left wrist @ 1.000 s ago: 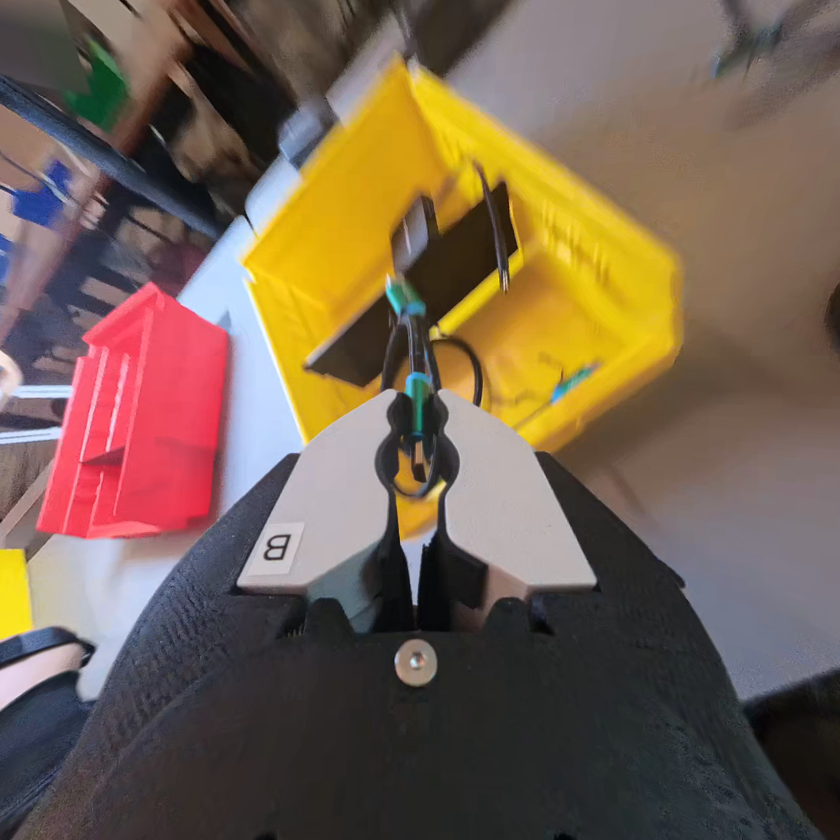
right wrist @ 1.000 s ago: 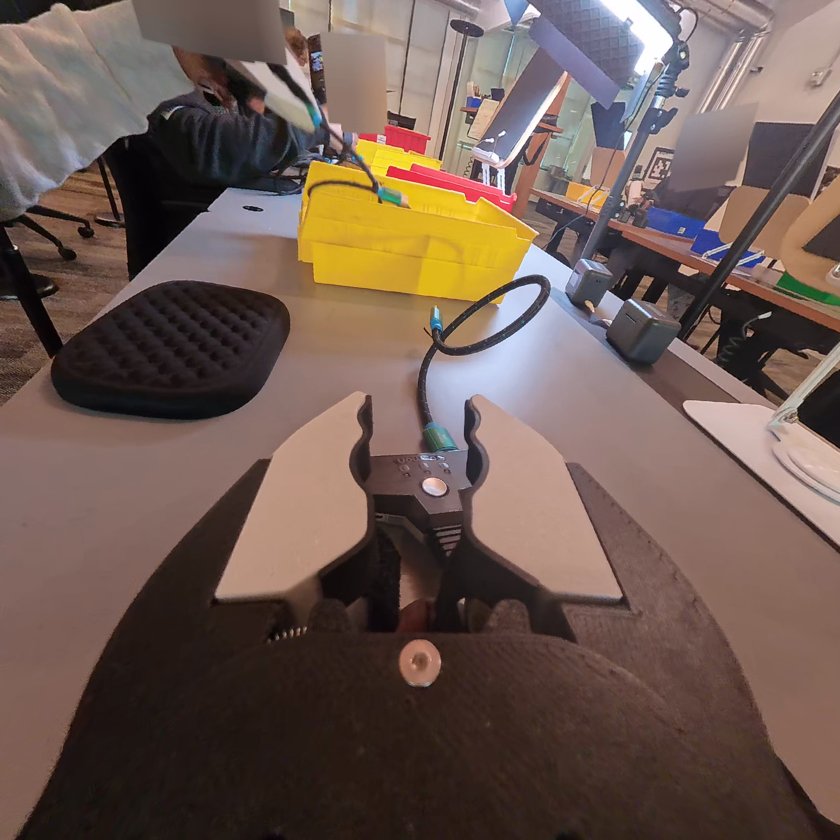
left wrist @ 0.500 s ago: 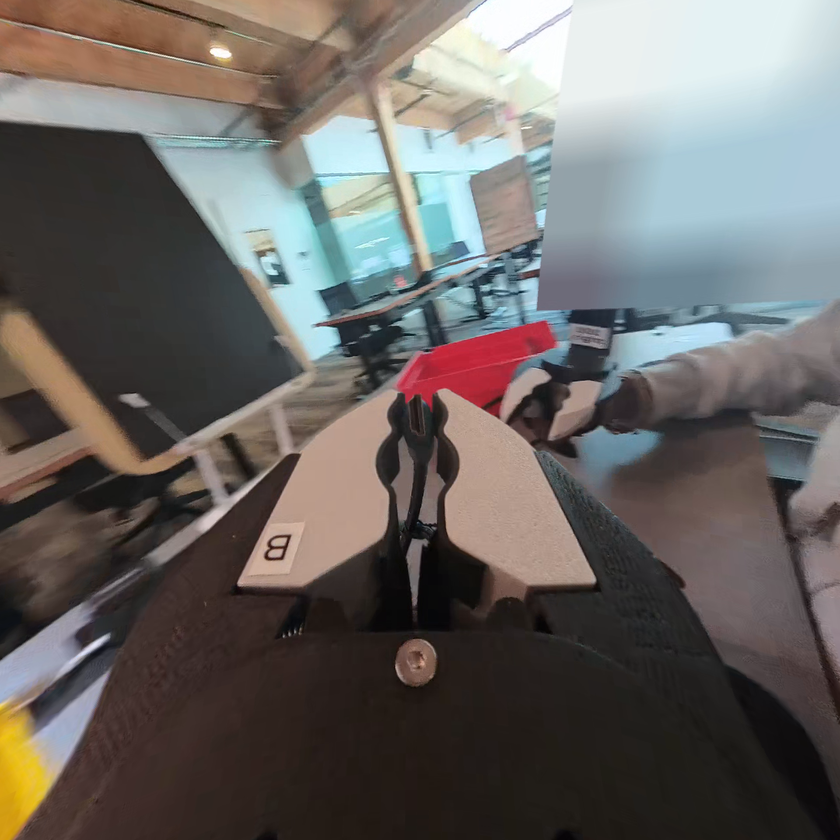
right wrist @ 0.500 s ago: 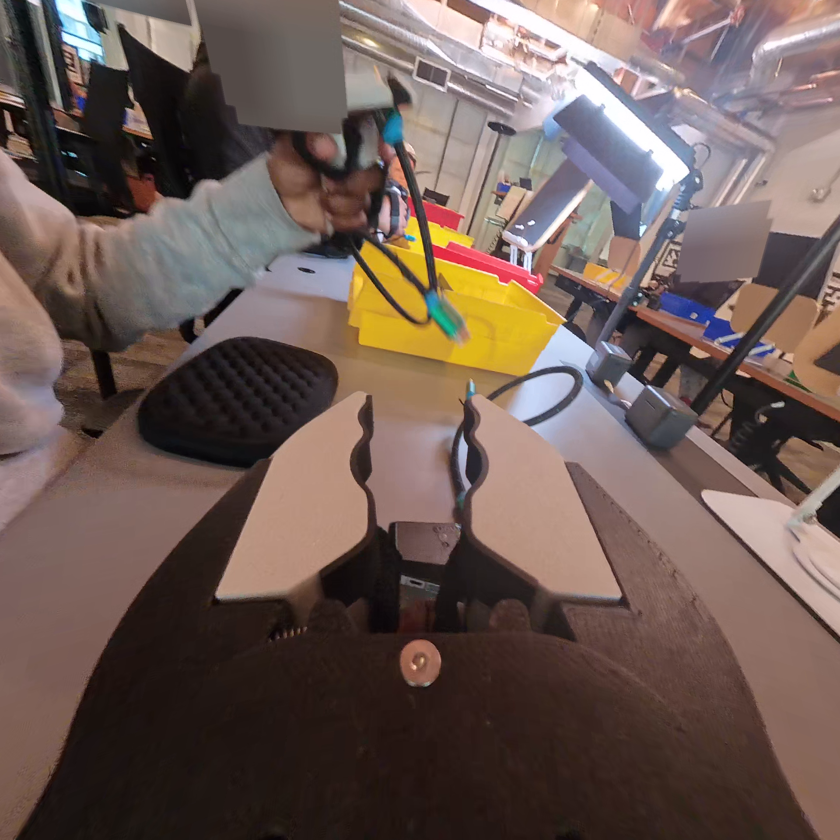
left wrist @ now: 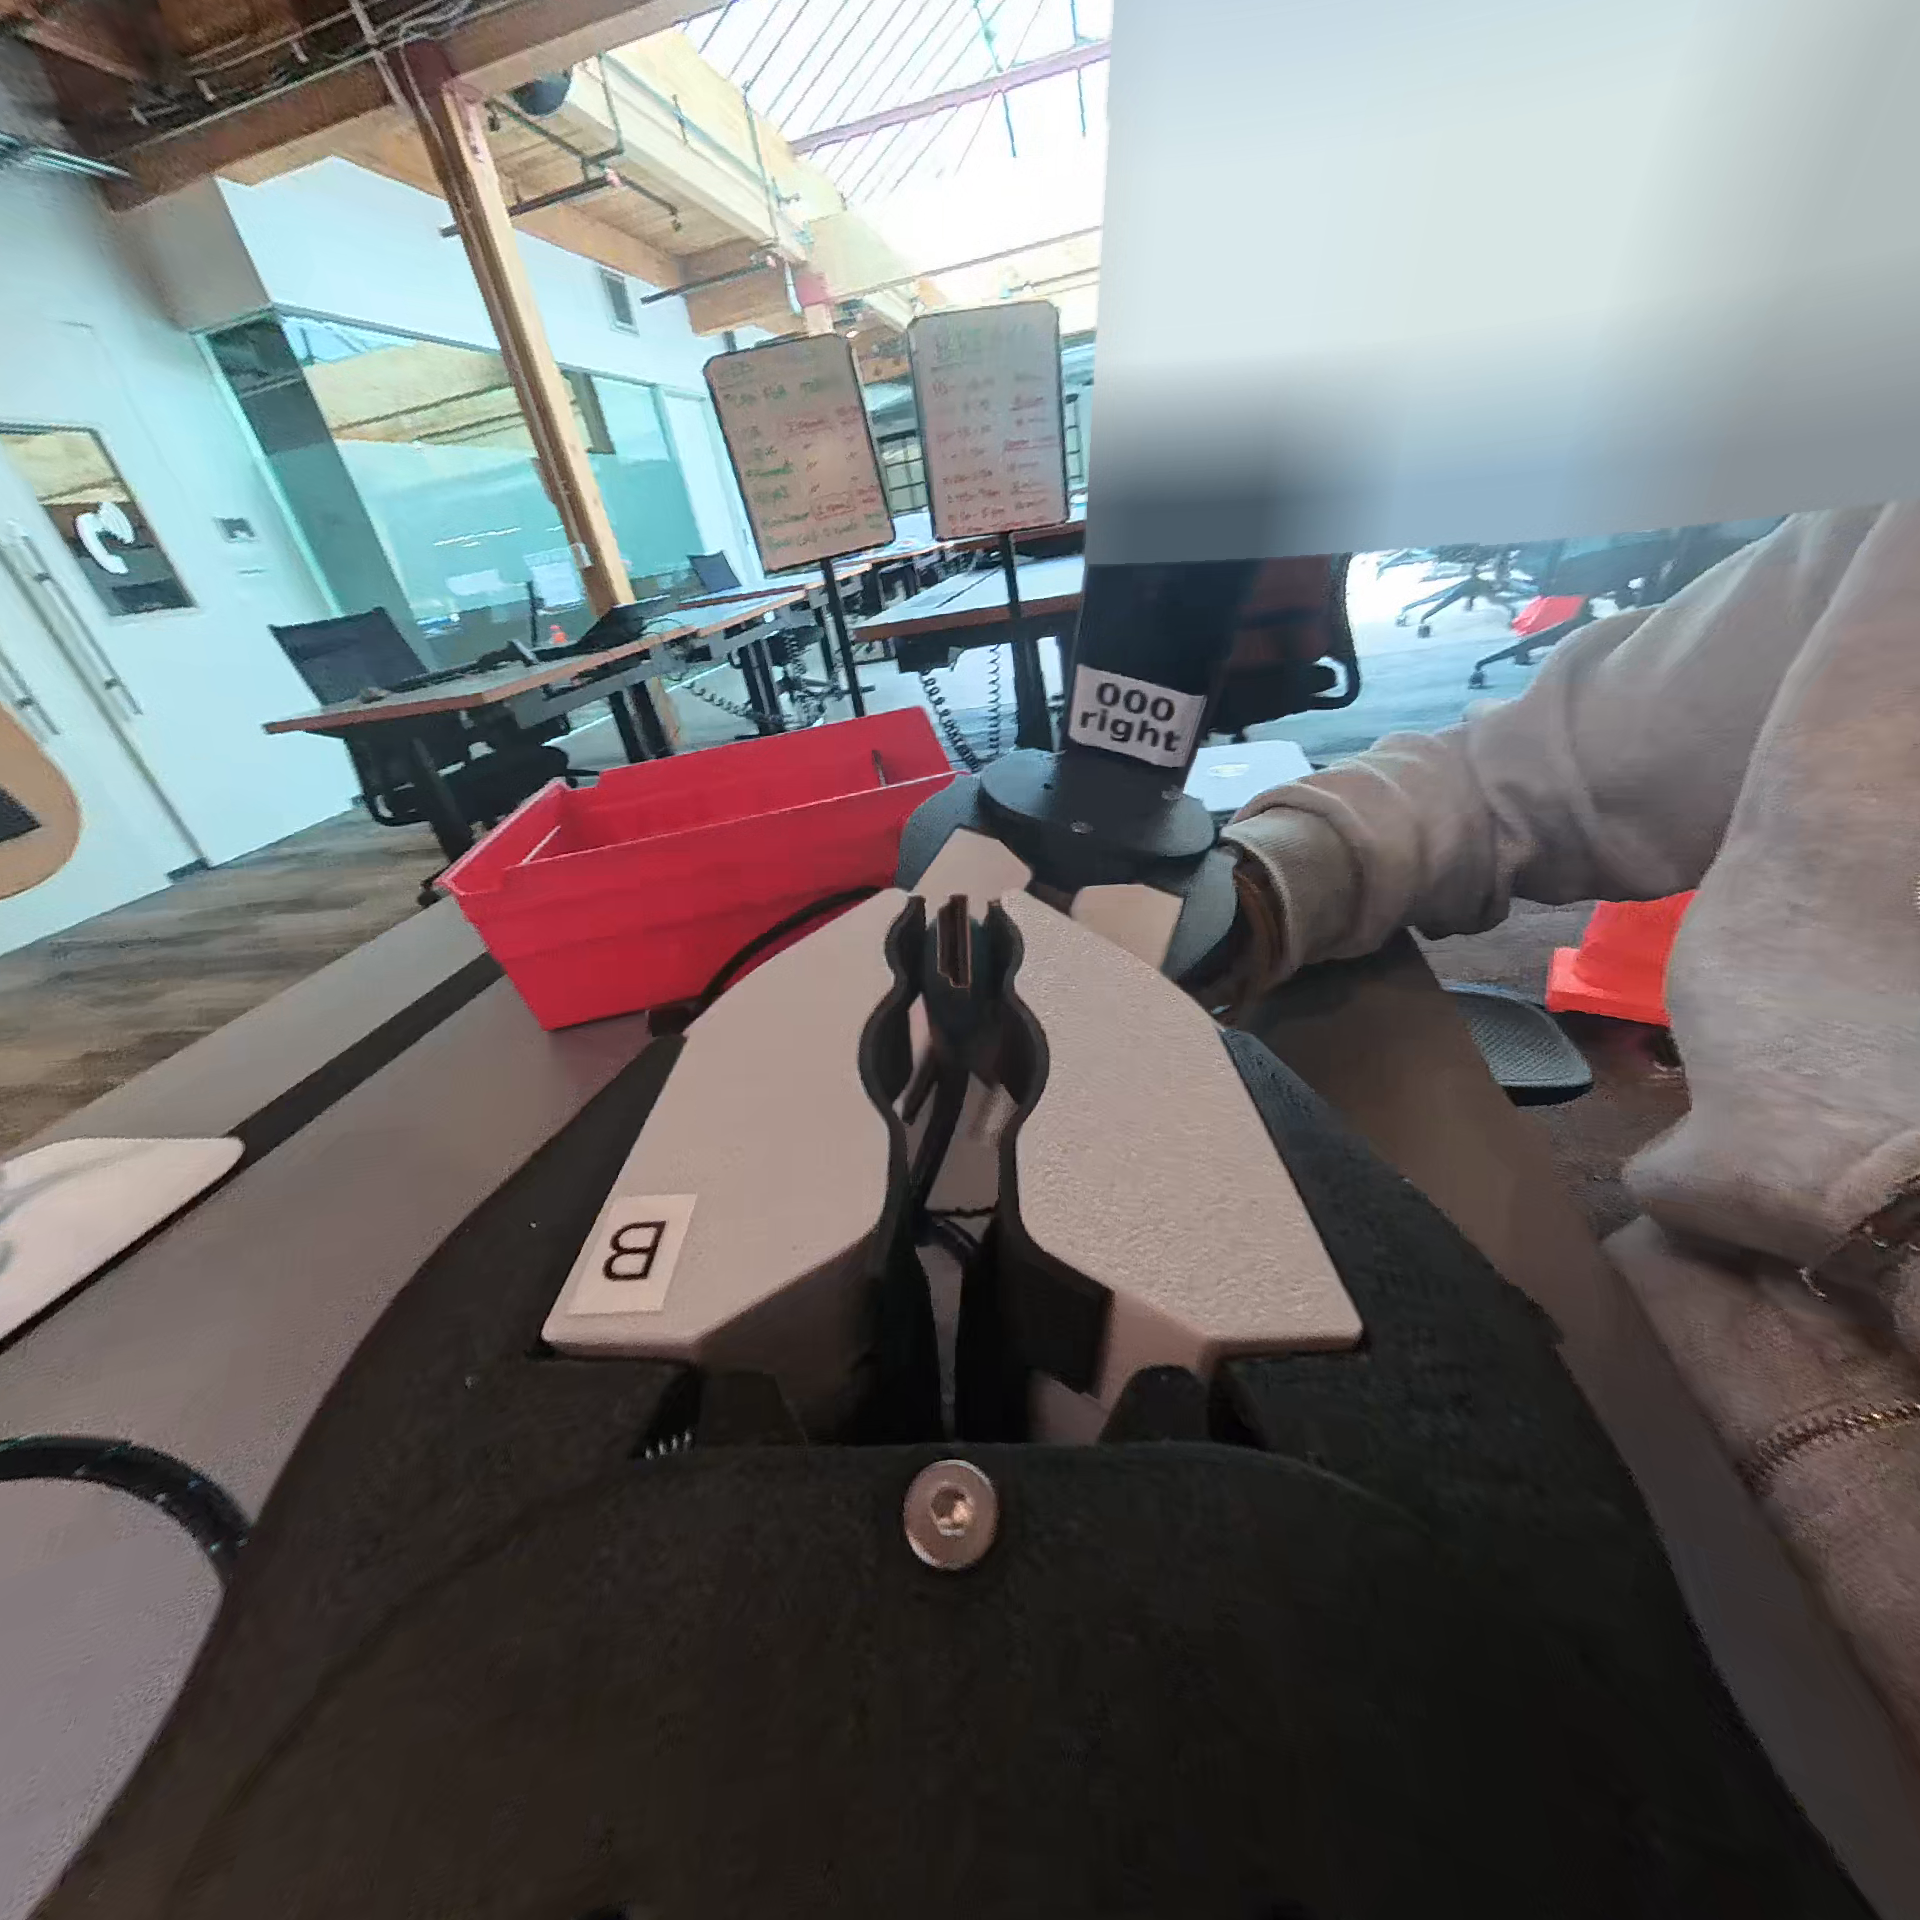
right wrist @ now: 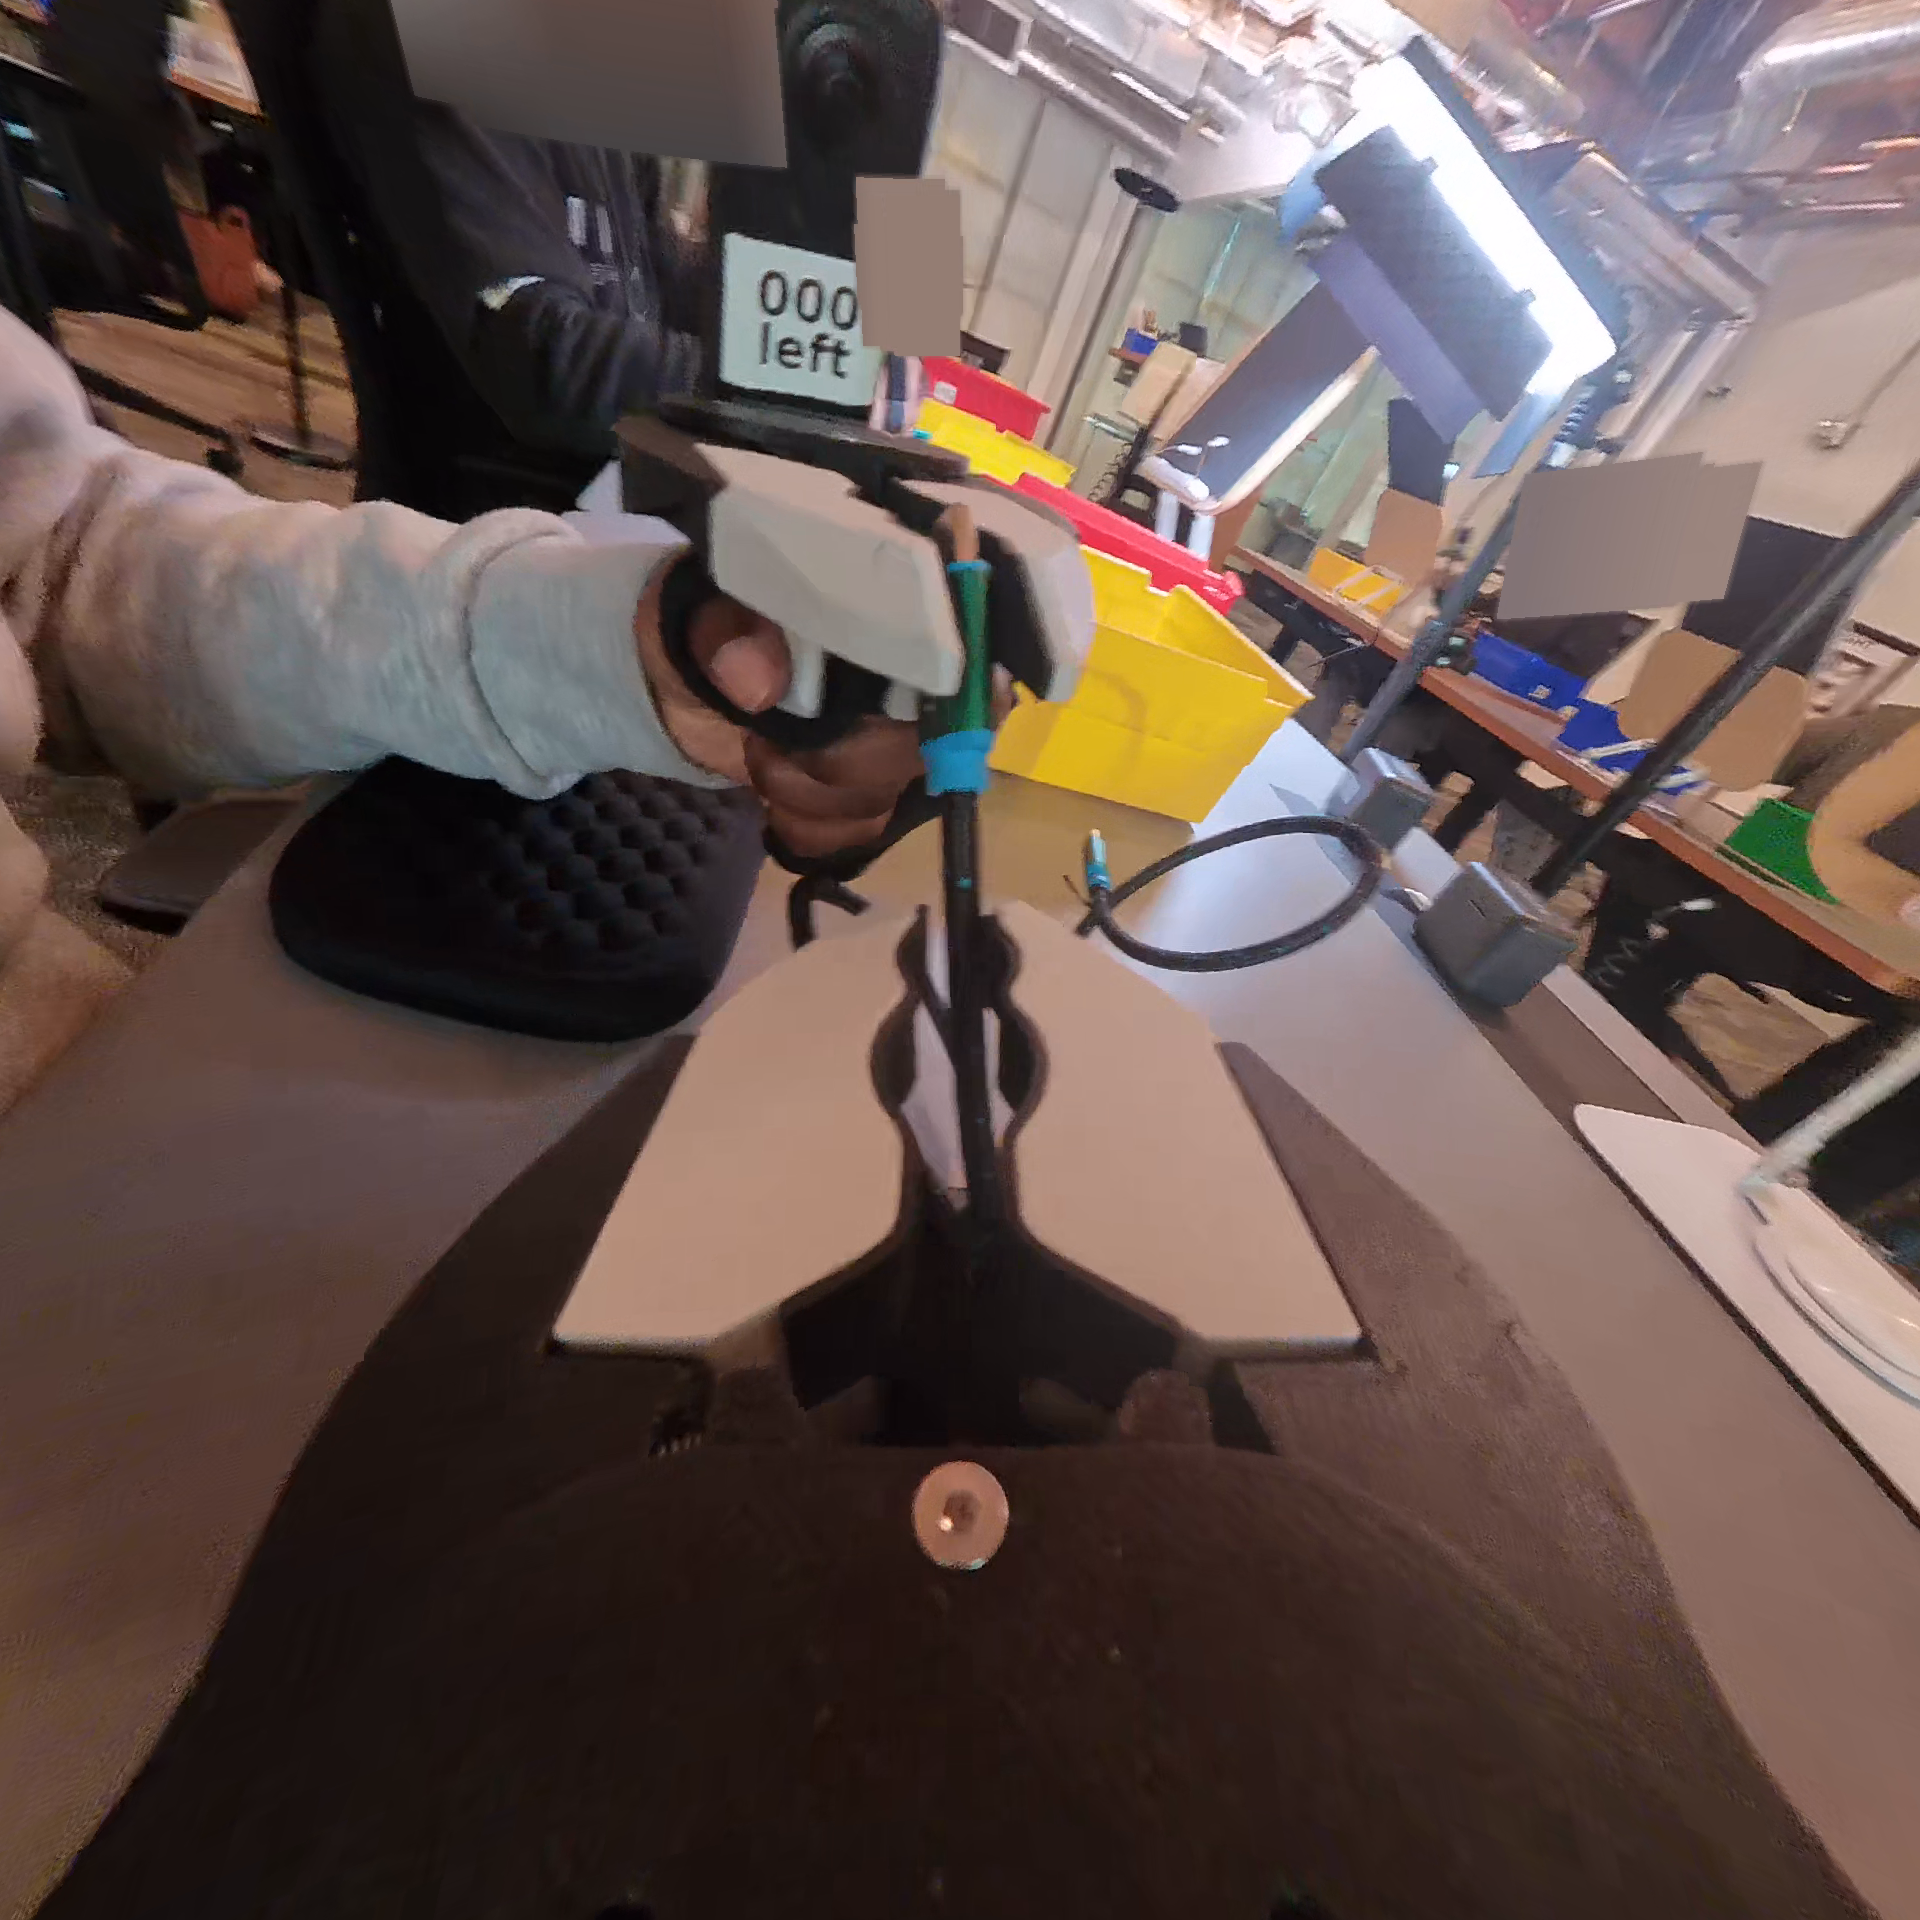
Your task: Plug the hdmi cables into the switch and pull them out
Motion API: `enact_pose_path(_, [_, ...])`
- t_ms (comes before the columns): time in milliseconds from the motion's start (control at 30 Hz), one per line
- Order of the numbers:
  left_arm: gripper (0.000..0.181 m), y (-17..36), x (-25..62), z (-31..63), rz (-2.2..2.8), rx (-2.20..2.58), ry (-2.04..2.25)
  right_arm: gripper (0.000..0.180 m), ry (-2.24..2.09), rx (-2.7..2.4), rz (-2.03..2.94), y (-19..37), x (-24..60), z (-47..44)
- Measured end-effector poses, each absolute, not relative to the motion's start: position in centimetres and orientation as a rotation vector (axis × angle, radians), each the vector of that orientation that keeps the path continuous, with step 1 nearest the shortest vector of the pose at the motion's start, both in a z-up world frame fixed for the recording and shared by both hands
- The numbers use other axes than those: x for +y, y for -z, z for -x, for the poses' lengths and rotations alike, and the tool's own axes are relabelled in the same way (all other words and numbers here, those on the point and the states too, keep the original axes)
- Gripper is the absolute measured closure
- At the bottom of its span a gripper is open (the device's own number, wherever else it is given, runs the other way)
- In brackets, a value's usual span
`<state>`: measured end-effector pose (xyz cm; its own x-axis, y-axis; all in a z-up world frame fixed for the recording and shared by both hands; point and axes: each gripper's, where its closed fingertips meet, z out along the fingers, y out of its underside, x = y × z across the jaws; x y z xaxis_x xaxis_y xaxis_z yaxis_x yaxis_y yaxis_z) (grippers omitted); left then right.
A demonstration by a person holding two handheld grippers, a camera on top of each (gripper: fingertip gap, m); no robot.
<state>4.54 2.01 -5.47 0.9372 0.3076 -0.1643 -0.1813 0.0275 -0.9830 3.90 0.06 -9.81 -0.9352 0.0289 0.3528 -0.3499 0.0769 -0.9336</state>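
My left gripper (left wrist: 956, 914) is shut on an HDMI plug (left wrist: 954, 951) whose metal end pokes out between the fingertips. In the right wrist view the left gripper (right wrist: 961, 530) is raised above the table. It holds the green plug with blue bands (right wrist: 971, 644), and its black cable hangs down between my right fingers. My right gripper (right wrist: 961, 925) is shut on the black switch (right wrist: 982, 1288), which sits dark and deep at the finger bases. It also shows in the left wrist view (left wrist: 1039, 894), facing the left one. A second braided cable (right wrist: 1262, 914) curls on the table.
A yellow bin (right wrist: 1143, 717) stands behind the left gripper and a black dimpled pad (right wrist: 499, 914) lies at left. Grey cubes (right wrist: 1496, 935) sit at right, with a white board (right wrist: 1662, 1195) nearer. A red bin (left wrist: 675, 883) stands on the table edge. The person's sleeve (left wrist: 1558, 790) reaches in.
My left gripper lifted the cable out of the yellow bin and swung round to face the right gripper. My right gripper tilted up and its fingers stand closer together.
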Motion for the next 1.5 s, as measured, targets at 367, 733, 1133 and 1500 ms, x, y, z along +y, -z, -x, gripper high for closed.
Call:
enact_pose_path(367, [0.147,4.2,0.7,-1.9,1.344,-0.315,-0.589,0.174,-2.073,-1.952,0.035,7.8,0.9,-1.3])
enact_pose_path(733, [0.170,5.9,1.7,-3.6,1.501,-0.192,-0.446,0.150,-2.244,-2.082,-0.329,6.7,1.5,-4.9])
enact_pose_path(1133, [0.170,9.5,4.2,-5.7,1.749,0.021,-0.466,0.155,-2.031,-2.093,-0.553,7.3,0.4,-7.8])
enact_pose_path(1500, [0.142,6.4,3.6,-5.9,1.518,0.121,-0.681,0.168,-1.890,-2.018,-0.576,5.9,1.6,-7.0])
